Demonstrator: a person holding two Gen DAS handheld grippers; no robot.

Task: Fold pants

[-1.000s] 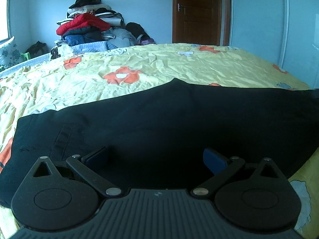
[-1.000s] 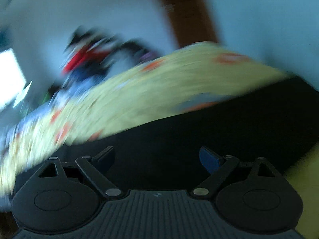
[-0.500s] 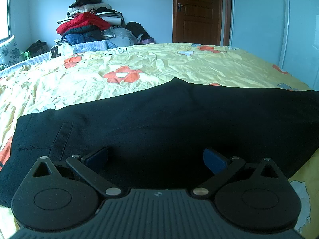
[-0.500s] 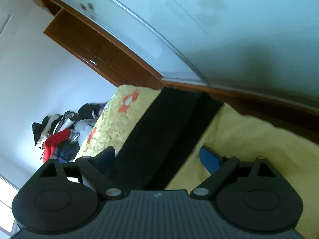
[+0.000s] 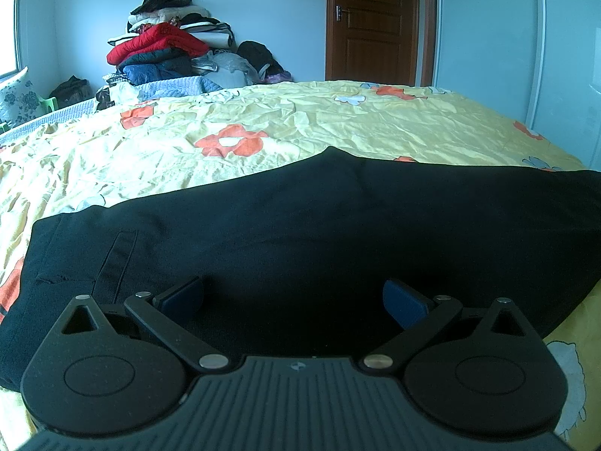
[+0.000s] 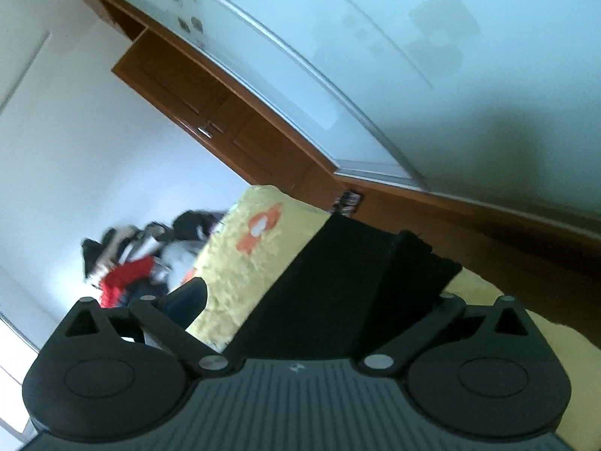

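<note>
Black pants [image 5: 300, 225] lie flat along the near edge of a bed covered by a yellow flowered bedsheet [image 5: 263, 120], the waistband toward the left end with a belt loop [image 5: 118, 259] showing, the legs running off toward the right end. The left gripper [image 5: 293, 297] hangs just above the upper part of the pants, its jaws spread wide with nothing clamped; whether the pads touch the cloth cannot be told. In the tilted, slightly blurred right wrist view, the right gripper [image 6: 319, 297] is over the leg ends [image 6: 375, 263] near the bed's far end, its jaws opening wide with black cloth between them, not pinched. A pile of clothes [image 5: 169, 52] sits beyond the bed's far edge, near a brown door [image 5: 375, 22].
</note>
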